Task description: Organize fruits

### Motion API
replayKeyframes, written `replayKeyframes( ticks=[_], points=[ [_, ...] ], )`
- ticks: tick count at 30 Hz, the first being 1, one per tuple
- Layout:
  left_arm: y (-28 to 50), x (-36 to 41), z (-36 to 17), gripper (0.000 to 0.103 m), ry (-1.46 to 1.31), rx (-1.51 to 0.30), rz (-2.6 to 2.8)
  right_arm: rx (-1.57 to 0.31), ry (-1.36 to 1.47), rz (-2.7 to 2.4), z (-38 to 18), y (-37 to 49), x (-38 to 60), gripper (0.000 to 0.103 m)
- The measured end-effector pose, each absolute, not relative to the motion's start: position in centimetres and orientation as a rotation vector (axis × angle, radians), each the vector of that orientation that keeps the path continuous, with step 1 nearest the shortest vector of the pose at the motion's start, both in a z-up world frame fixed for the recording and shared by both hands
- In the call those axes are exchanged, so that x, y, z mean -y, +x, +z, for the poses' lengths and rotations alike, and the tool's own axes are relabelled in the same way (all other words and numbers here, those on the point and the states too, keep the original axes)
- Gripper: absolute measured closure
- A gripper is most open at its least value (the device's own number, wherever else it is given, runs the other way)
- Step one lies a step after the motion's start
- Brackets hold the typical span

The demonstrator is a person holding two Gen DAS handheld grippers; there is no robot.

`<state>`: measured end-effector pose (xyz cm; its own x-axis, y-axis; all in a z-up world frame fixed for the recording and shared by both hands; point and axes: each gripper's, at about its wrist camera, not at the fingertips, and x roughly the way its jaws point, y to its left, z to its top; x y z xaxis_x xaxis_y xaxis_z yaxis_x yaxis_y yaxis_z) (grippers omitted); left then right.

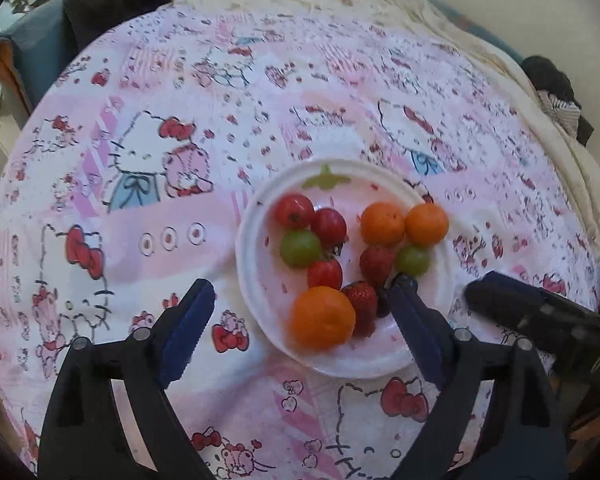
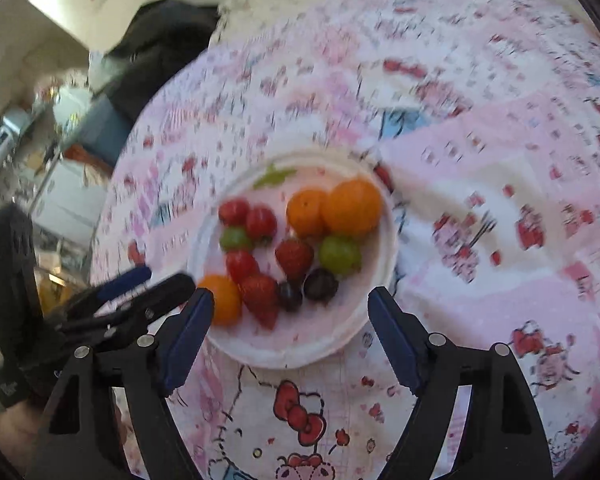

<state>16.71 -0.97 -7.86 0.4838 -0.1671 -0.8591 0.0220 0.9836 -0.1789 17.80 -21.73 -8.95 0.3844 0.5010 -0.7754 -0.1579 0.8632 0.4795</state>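
Both pairs of tongs are held wide apart with nothing clasped between their blue ribbed pads. The left gripper (image 1: 300,312) is spread across the near half of the white plate (image 1: 440,280): its right-hand pad is seen just beside a strawberry (image 1: 362,300), and the near orange fruit (image 1: 323,317) lies directly between the pads. The right gripper (image 2: 290,320) is opened over the same near rim, with a dark grape (image 2: 320,284) just beyond the gap between its pads. The fruits are therefore found ahead of and below both tongs; no long axis matters for the round pieces, though the strawberries are tapered. The left tongs are judged nearer to the orange fruit, the right tongs nearer to the dark grapes.

The plate is shallow, round and smooth, apparently plastic. On it are gathered glossy red tomatoes (image 1: 294,210), green grapes (image 1: 300,248) and more oranges (image 1: 382,224), loosely clustered and touching. Beneath is spread a pink cartoon-printed tablecloth (image 1: 140,220), soft and slightly rumpled.
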Motion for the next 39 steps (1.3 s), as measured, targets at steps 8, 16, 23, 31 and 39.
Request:
replayKeyframes(
  ticks=[8,16,23,31,39],
  points=[
    [14.3,-0.3,-3.7,0.015,-0.115,-0.902,-0.046,-0.91,0.336,0.395,-3.4,15.6,23.6,0.003],
    [10.6,-1.1,0.7,0.015,-0.109,-0.769,-0.024,-0.814,0.219,0.358,0.1,12.0,23.9,0.0],
    [7.6,-2.6,1.2,0.012,-0.139,-0.786,-0.013,-0.753,0.154,0.308,1.5,8.4,24.2,0.0],
    [3.4,-2.4,1.7,0.001,-0.117,-0.774,-0.003,-0.738,0.171,0.305,1.6,5.9,24.0,0.0],
    [1.8,-2.9,0.5,0.0,-0.141,-0.791,0.049,-0.729,0.137,0.292,0.5,4.6,22.4,0.0]
  ],
)
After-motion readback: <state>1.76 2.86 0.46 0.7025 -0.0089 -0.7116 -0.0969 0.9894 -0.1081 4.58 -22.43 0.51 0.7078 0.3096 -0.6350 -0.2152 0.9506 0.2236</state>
